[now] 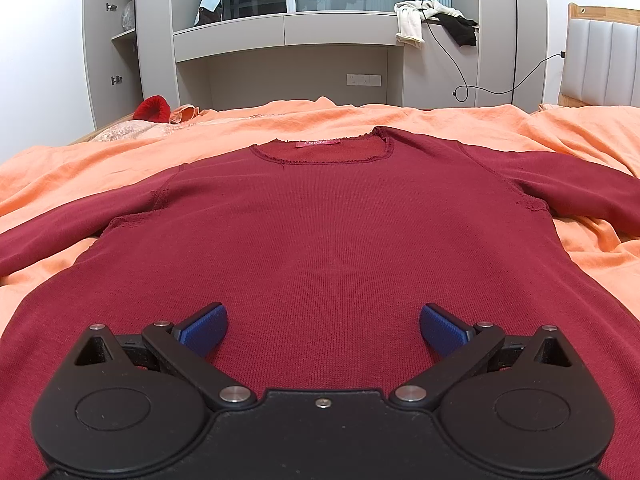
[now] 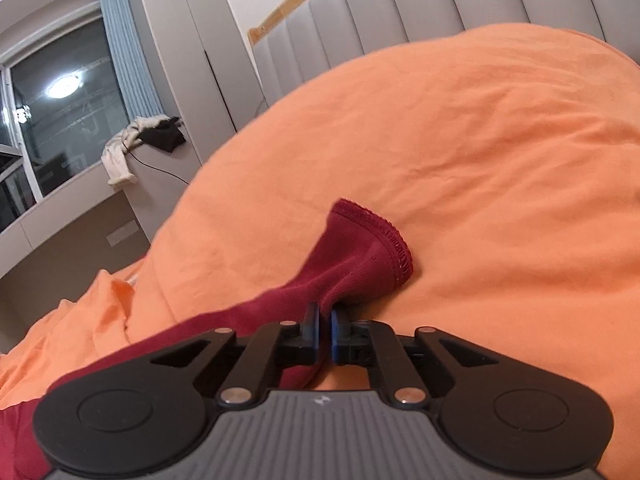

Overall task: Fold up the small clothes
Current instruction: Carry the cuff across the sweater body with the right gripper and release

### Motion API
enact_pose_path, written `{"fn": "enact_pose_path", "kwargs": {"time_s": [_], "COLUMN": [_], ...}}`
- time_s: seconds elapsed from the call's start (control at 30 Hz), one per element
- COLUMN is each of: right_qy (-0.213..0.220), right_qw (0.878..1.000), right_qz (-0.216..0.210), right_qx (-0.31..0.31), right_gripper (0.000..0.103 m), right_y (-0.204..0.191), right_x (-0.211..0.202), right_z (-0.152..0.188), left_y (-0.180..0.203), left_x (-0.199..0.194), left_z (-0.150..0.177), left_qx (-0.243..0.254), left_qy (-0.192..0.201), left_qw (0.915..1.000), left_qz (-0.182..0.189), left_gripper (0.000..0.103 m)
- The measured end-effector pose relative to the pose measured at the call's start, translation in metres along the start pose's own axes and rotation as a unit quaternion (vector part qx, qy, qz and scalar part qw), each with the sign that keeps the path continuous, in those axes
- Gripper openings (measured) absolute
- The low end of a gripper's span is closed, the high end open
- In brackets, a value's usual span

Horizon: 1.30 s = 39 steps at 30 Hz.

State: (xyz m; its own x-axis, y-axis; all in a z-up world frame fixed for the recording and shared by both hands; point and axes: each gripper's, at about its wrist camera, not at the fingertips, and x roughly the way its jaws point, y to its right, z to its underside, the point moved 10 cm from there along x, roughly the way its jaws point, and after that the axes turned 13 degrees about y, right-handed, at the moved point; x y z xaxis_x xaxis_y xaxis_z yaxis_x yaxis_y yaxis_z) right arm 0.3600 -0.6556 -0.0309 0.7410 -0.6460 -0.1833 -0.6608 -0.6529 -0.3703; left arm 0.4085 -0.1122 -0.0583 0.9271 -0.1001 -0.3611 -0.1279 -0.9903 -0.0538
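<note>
Two grippers work over a dark red long-sleeved top point(image 1: 320, 232) spread flat, neckline away from the camera, on an orange bedsheet point(image 1: 100, 148). Left gripper point(image 1: 324, 330): jaws wide apart above the top's lower body, blue pads point(image 1: 204, 328) holding nothing. Right gripper point(image 2: 325, 330): jaws closed, pinching the sleeve point(image 2: 360, 256) just behind its stitched cuff, which rises off the sheet before a grey padded headboard point(image 2: 360, 20).
</note>
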Motion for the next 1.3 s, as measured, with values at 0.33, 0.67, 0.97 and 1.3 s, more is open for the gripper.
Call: {"fn": "enact_pose_path", "kwargs": {"time_s": [0.33,0.67,0.97,1.3], "right_qy": [0.077,0.133,0.125,0.056], "right_qw": [0.987,0.935,0.832,0.692], "right_qz": [-0.103,-0.276,-0.451,-0.552], "right_qx": [-0.094,-0.177,-0.300,-0.461], "right_gripper": [0.005,0.005,0.005,0.005], "right_y": [-0.083,-0.247,-0.380,-0.401], "right_x": [-0.051,-0.149,-0.252,-0.310], "right_z": [-0.031,-0.038,0.045,0.168], "left_y": [-0.010,-0.077,-0.153,-0.212], "left_x": [-0.001,-0.010,-0.023,-0.037], "left_z": [-0.010,-0.033,-0.047,-0.046], "left_qx": [-0.063,-0.167,-0.244,-0.292], "left_qy": [-0.026,-0.022,0.002,0.020], "left_qw": [0.9976,0.9850,0.9658,0.9466], "left_qz": [0.015,-0.039,-0.088,-0.135], "left_gripper": [0.103,0.102,0.102,0.102]}}
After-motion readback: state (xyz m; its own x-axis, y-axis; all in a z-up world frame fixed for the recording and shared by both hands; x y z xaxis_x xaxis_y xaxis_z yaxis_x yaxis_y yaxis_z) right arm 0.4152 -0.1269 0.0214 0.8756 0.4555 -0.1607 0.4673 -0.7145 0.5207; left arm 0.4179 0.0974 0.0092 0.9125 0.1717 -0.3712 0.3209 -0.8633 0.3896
